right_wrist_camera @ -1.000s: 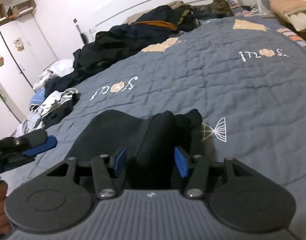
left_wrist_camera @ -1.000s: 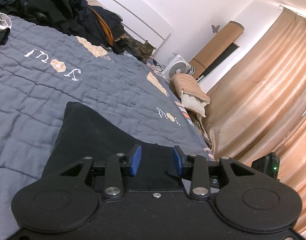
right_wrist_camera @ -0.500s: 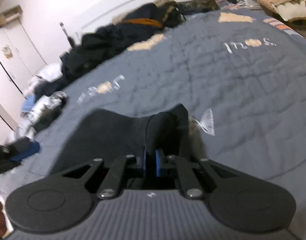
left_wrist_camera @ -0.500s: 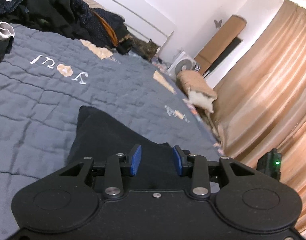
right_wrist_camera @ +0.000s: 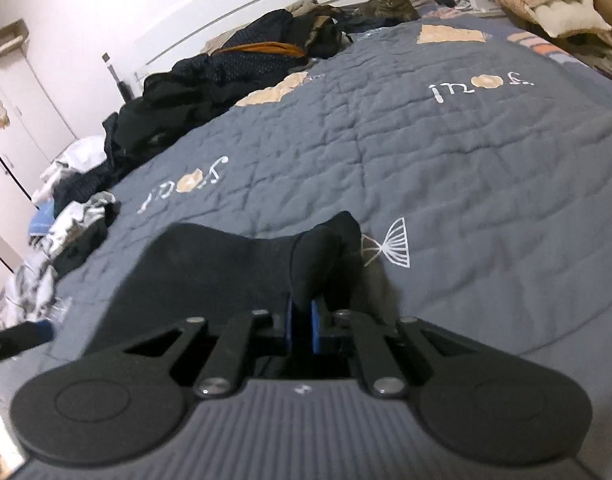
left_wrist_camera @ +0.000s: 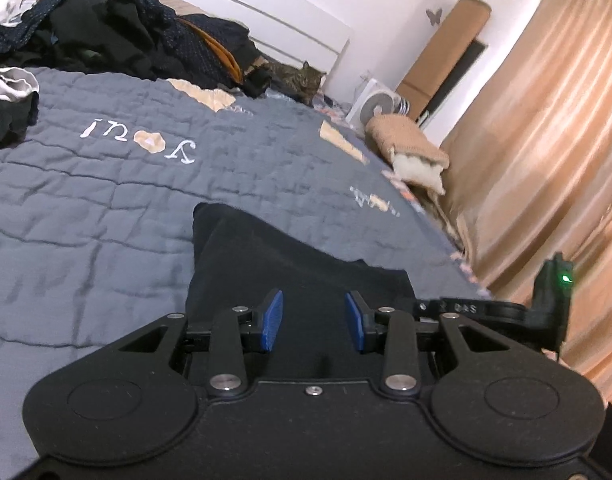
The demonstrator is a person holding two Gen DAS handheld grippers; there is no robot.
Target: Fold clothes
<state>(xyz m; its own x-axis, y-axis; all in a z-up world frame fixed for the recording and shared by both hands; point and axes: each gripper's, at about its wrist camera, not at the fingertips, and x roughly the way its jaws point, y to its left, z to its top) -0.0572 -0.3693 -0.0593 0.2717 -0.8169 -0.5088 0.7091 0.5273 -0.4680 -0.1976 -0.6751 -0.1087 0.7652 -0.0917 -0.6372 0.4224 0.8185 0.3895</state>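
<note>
A grey quilted bedspread (left_wrist_camera: 105,184) covers the bed below a white headboard (left_wrist_camera: 241,12). Peach curtains (left_wrist_camera: 554,128) hang beside it, a white fan (left_wrist_camera: 376,106) stands against the white wall, and white wardrobe doors (right_wrist_camera: 9,120) stand opposite

Left claw (left_wrist_camera: 313,322): black body w/ two round discs, silver screws, blue pads (left_wrist_camera: 272,319); a black module w/ green LED at its right. Right claw (right_wrist_camera: 301,318): same black linkages, grey ribbed top, blue pads, silver screws.
</note>
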